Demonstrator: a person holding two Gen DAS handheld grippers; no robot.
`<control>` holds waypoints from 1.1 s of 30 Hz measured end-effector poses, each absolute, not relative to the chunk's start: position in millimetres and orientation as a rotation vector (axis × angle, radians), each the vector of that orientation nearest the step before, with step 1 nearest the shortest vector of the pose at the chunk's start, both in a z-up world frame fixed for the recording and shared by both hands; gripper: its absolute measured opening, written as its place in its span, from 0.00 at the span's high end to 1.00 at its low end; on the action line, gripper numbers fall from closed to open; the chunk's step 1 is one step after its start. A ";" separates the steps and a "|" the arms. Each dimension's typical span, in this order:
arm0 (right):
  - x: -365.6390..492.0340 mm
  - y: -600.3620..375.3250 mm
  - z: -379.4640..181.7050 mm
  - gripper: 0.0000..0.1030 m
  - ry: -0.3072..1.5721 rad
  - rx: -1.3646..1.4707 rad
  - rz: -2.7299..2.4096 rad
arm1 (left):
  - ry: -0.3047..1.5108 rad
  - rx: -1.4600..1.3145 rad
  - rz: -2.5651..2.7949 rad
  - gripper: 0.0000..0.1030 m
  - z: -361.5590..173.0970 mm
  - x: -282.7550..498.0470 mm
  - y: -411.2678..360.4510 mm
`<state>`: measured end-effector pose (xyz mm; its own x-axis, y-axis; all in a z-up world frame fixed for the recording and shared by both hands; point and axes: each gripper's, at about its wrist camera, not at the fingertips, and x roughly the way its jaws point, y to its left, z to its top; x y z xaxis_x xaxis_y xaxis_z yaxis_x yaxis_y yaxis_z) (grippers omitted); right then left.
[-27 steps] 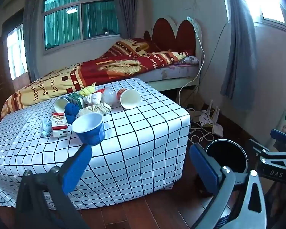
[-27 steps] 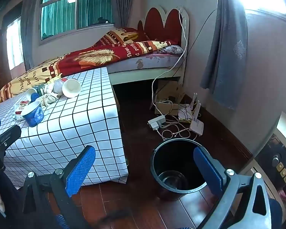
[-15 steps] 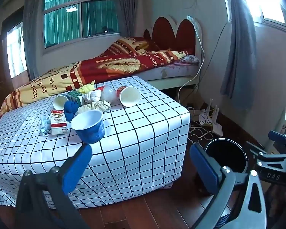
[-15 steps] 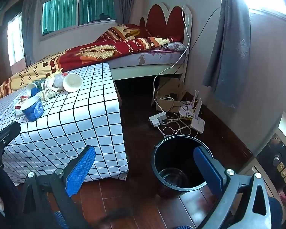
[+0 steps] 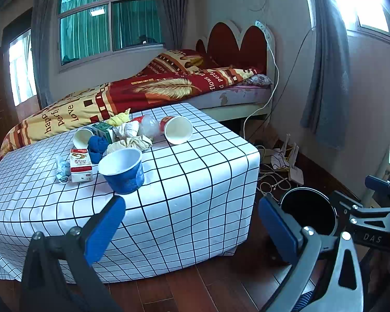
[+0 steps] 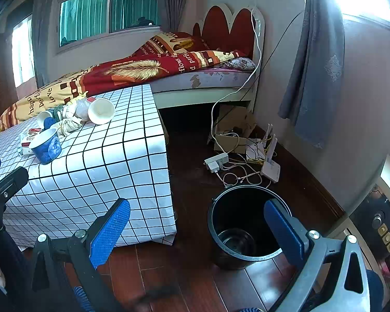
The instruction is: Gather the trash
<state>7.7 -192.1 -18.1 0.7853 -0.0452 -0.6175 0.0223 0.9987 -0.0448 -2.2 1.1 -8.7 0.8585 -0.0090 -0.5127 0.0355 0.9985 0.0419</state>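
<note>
While spread wide and empty, both tools held short of the trash: left tool [image 5: 191,223] aimed at the desk [image 5: 195,187], right tool [image 6: 196,227] above the floor beside the black bin [image 6: 243,223]. Heaped on the checked desk: blue cup [image 5: 123,170], tipped white cup [image 5: 178,130], small carton [image 5: 80,161], crumpled wrappers [image 5: 132,136]. Bin upright on the floor, near the desk's corner.

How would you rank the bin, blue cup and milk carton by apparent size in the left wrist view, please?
1. bin
2. blue cup
3. milk carton
Nearness to the camera may distort this.
</note>
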 end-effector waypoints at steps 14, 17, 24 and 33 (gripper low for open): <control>8.1 -191.5 -17.8 0.00 0.668 -0.035 -0.038 | 0.542 0.049 -0.029 0.00 -8.9 -3.7 2.9; 7.9 -191.7 -17.8 0.00 0.666 -0.036 -0.038 | 0.544 0.049 -0.029 0.00 -9.4 -2.9 3.2; 8.2 -192.0 -17.8 0.00 0.669 -0.035 -0.038 | 0.542 0.049 -0.028 0.00 -9.6 -3.0 3.2; 8.3 -192.1 -18.5 0.00 0.669 -0.034 -0.038 | 0.548 0.050 -0.029 0.00 -12.0 -4.4 3.9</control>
<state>8.3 -192.1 -18.5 0.7838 -0.0467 -0.6193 0.0246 0.9987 -0.0441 -4.4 3.9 -12.0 0.8534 -0.0145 -0.5210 0.0410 0.9984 0.0394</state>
